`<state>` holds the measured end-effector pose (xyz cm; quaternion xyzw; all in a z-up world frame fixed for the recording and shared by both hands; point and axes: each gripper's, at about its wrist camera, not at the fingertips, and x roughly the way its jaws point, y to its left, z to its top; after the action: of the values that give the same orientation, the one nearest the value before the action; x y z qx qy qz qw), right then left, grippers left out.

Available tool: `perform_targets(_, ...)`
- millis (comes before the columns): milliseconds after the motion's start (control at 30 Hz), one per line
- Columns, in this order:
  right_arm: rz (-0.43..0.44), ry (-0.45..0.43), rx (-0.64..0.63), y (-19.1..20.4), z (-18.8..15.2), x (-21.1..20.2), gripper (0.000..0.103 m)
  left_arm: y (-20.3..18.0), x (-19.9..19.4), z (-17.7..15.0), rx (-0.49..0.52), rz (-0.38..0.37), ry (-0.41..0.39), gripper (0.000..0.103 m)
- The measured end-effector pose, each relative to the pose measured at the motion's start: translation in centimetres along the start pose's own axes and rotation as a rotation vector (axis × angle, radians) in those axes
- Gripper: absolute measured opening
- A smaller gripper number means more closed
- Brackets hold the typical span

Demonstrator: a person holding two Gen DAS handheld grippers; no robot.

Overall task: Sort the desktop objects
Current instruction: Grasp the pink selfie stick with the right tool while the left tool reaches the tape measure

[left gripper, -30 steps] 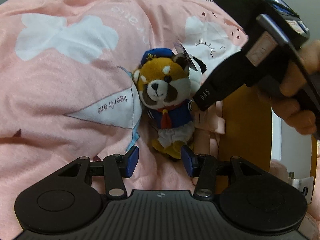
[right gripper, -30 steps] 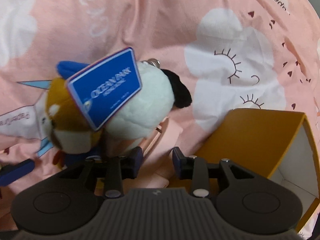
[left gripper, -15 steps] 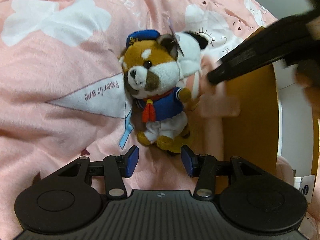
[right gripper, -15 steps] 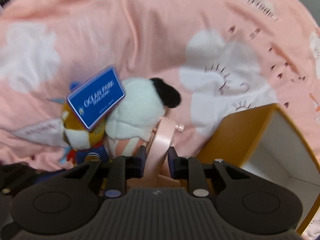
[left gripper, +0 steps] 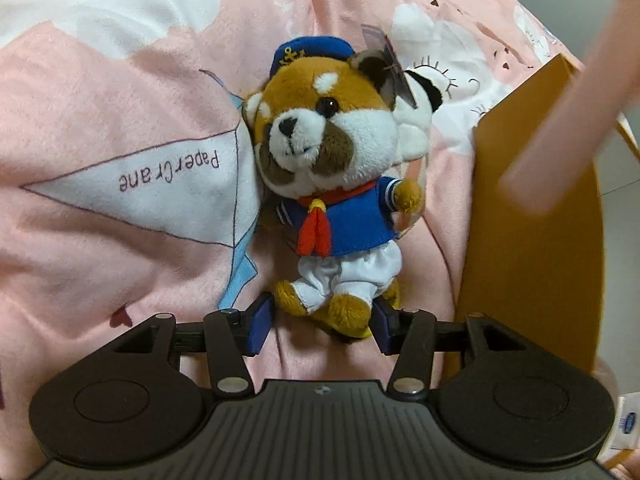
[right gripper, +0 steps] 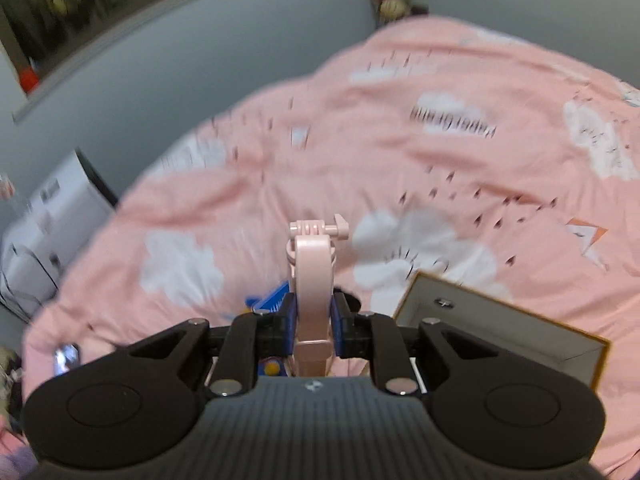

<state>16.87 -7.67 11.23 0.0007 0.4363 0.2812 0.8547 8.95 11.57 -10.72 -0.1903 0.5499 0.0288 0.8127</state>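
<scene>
Right tongs (right gripper: 313,322) closing on pink holder (right gripper: 313,276), perhaps a phone stand; left tongs (left gripper: 320,326) opening around plush's feet (left gripper: 332,304)

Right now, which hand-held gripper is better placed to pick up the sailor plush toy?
Left. The left hand-held gripper has the sailor plush toy's feet between its opening jaws; the right hand-held gripper is occupied, clamped on a pink phone holder.

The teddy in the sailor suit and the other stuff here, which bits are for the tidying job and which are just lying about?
For the job:
- red panda plush, its feet between the left hand-held gripper, whose jaws are opening
- pink stick, clamped in the right hand-held gripper
- yellow box
- white plush

Just lying about:
- pink blanket
- white appliance
</scene>
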Motion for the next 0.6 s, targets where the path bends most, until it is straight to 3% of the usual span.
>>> perform_targets(133,0.023,-0.080,0.061,-1.8,-0.6,-4.8,0.019,-0.4,0.1,-0.1,0.005,-0.003,-0.017,0.063)
perform_targets(300,-0.046,-0.111,0.100,-3.9,-2.5,-8.0,0.019,-0.5,0.8,-0.2,0.017,-0.032,-0.019,0.068)
perform_targets(500,-0.105,-0.025,0.186,-7.4,-5.5,-4.8,0.019,-1.1,1.9,-0.1,0.023,-0.034,-0.028,0.069)
perform_targets(600,-0.108,0.037,0.225,-9.1,-6.9,-2.5,0.019,-1.4,1.9,-0.4,0.048,-0.053,-0.033,0.060)
